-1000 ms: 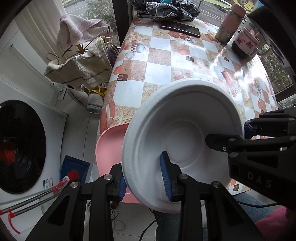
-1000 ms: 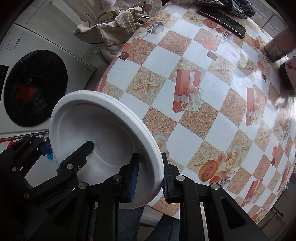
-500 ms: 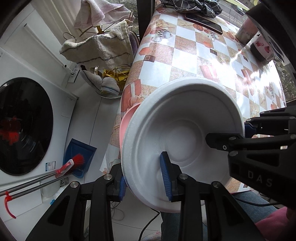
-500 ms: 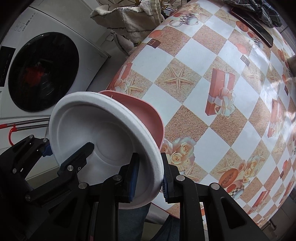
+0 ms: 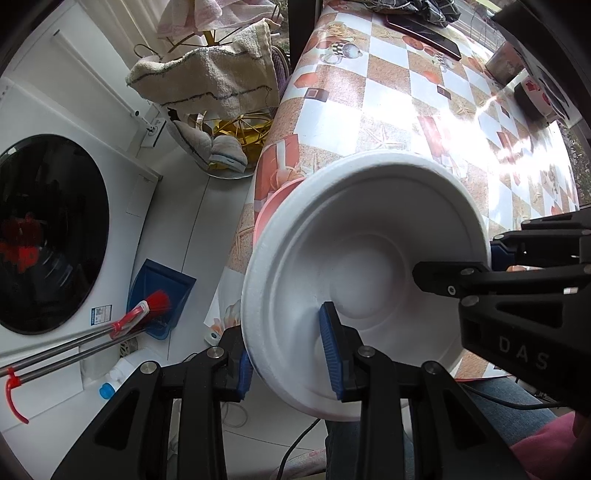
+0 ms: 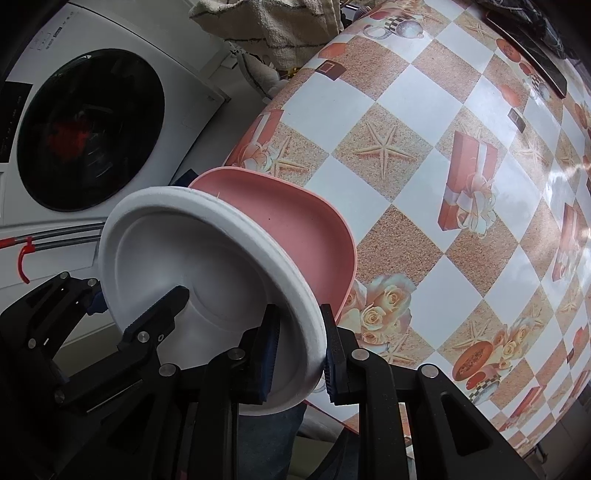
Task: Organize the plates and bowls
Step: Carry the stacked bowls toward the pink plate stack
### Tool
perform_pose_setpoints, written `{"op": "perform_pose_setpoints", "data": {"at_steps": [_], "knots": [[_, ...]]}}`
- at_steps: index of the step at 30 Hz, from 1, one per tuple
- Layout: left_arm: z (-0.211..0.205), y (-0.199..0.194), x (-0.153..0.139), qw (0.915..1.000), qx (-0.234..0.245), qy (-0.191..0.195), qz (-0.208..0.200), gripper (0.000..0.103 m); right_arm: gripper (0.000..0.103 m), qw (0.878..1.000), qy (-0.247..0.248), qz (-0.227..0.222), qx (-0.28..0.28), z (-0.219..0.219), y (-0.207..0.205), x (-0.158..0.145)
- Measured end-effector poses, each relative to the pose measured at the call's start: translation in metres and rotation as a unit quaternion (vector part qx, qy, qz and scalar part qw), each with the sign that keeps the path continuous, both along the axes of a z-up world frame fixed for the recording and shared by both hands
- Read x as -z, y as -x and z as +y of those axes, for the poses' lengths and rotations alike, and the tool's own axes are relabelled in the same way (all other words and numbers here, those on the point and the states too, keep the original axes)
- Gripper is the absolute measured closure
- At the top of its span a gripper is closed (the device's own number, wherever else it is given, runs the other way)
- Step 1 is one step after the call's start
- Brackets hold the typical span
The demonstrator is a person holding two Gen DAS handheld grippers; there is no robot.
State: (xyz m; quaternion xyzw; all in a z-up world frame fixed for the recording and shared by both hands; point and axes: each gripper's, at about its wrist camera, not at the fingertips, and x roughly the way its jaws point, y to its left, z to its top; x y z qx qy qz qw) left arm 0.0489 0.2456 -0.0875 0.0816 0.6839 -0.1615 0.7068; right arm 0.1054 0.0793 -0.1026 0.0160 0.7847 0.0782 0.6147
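Note:
A white foam plate (image 5: pixel 369 266) is held tilted in the air over the table's near left corner. My left gripper (image 5: pixel 288 363) is shut on its near rim. My right gripper (image 6: pixel 299 350) is shut on the opposite rim of the white plate (image 6: pixel 207 266), and it shows in the left wrist view as the black arm at the right (image 5: pixel 487 266). A pink plate (image 6: pixel 295 236) lies on the table corner just behind the white plate; only its edge (image 5: pixel 269 206) shows in the left wrist view.
The table has a checkered cloth (image 6: pixel 424 122). A phone (image 5: pixel 424 33), dark clothing and mugs (image 5: pixel 532 92) sit at its far end. A washing machine (image 5: pixel 48 236), a towel rack (image 5: pixel 207 81), a dustpan (image 5: pixel 159 295) and a broom stand on the left.
Both grippers carried the white plate left and back toward the table's near left corner. The pink plate came into view from behind it in the right wrist view.

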Motion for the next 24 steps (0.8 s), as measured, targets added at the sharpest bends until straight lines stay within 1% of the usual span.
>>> {"op": "perform_pose_setpoints", "data": {"at_steps": [14, 24], "knots": [[0.0, -0.001, 0.008, 0.9999, -0.002, -0.007, 0.007, 0.067, 0.079, 1.0, 0.002, 0.009, 0.003, 0.001, 0.003, 0.017], [-0.005, -0.003, 0.013, 0.9999, 0.004, -0.01, 0.009, 0.067, 0.079, 1.0, 0.005, 0.014, 0.01, -0.002, 0.002, 0.022]]}}
